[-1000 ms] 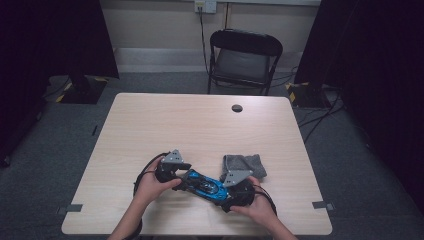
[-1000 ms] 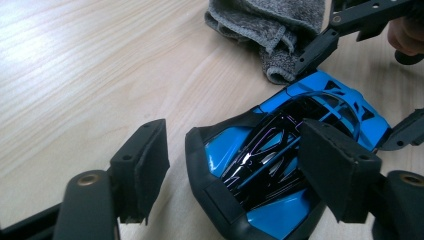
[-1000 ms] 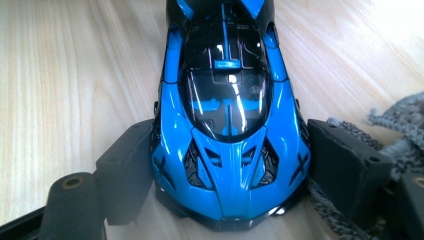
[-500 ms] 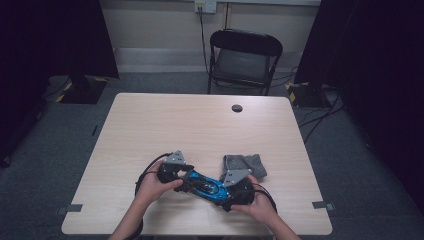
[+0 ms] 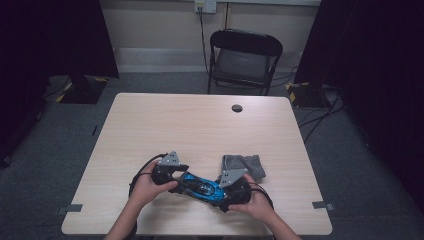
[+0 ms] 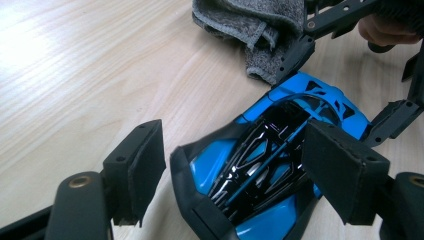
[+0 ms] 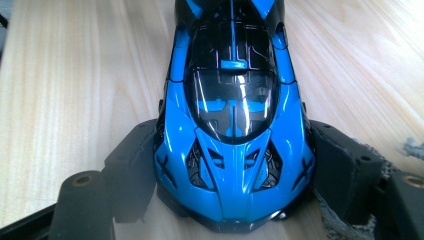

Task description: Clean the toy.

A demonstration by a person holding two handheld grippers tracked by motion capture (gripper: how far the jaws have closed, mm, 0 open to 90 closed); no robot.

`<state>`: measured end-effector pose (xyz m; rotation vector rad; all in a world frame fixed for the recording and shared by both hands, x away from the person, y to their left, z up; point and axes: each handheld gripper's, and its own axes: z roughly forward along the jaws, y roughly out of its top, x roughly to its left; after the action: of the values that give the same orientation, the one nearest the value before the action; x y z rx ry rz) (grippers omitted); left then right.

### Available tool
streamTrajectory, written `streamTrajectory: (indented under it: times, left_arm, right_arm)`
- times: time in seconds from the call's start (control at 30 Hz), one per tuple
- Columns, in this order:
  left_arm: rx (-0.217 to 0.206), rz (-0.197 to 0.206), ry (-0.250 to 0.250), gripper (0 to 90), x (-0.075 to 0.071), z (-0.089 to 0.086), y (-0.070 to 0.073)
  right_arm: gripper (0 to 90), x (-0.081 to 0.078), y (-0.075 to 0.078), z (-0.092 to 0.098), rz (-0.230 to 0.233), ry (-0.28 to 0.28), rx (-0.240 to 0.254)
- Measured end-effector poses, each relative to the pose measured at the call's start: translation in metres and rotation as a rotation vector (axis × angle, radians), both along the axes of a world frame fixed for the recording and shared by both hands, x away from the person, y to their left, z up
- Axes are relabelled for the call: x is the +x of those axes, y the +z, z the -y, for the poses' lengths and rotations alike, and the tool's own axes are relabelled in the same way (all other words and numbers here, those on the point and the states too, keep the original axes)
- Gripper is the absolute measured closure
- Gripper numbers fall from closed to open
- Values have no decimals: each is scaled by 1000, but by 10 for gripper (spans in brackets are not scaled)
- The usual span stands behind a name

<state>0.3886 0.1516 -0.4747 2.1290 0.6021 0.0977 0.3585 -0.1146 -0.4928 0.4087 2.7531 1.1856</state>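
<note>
Right tongs (image 7: 227,175) clamp the blue toy car's (image 7: 232,120) nose.

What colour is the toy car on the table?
Bright blue with black parts, toy car; best seen in the right gripper view.

A bare recording room or lab: beyond the left gripper (image 5: 176,179) and right gripper (image 5: 227,192) stretches a plain wooden table (image 5: 165,125) with a cable hole (image 5: 237,108). Farther past it stand a black folding chair (image 5: 244,60), dark curtains (image 5: 60,40) to both sides, grey carpet (image 5: 350,145), and a wall socket (image 5: 205,6).
</note>
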Motion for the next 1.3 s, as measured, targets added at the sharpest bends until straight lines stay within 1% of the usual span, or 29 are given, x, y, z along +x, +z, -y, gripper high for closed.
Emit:
streamTrajectory:
  times: [0.13,0.2,0.27,0.33,0.5,0.6,0.7,0.77,0.9,1.0,1.07,1.1,1.17,1.2,1.3]
  left_arm:
    - [11,4,2,249,-2,-5,1]
    - [9,0,6,249,-2,-6,0]
    - [9,-3,4,249,-3,-6,-2]
    - [12,-4,3,249,-4,-6,-4]
    - [29,-8,-3,243,-6,-5,-6]
    - [24,-14,-10,243,-6,-4,-7]
    - [21,-15,-18,242,-7,-1,-7]
    - [24,-16,-23,235,-7,1,-7]
    - [23,-28,-15,227,-5,-1,-6]
    - [32,-20,-26,222,-5,-2,-7]
    - [39,-16,-25,212,-5,-3,-7]
    - [36,-16,-23,212,-4,-3,-8]
    - [31,-14,-27,217,-4,-4,-8]
    - [29,-14,-29,221,-4,-5,-8]
    - [22,-1,-23,226,-3,-5,-7]
  right_arm:
    - [264,3,-1,-4,0,18,4]
    - [263,3,-1,-5,5,9,8]
    - [259,3,0,-5,-6,1,5]
    - [250,1,-1,-5,1,-13,5]
    - [223,-4,0,1,-1,-64,15]
    - [216,-7,2,6,13,-74,14]
    - [224,-7,2,9,10,-77,16]
    - [230,-6,1,9,22,-74,17]
    - [229,-1,2,9,28,-79,6]
    - [223,5,1,10,26,-88,-4]
    - [225,9,2,10,20,-93,-5]
    - [230,11,2,10,22,-95,-7]
    - [226,15,3,11,15,-105,0]
    - [228,16,3,11,12,-108,17]
    - [202,21,6,11,-4,-133,42]
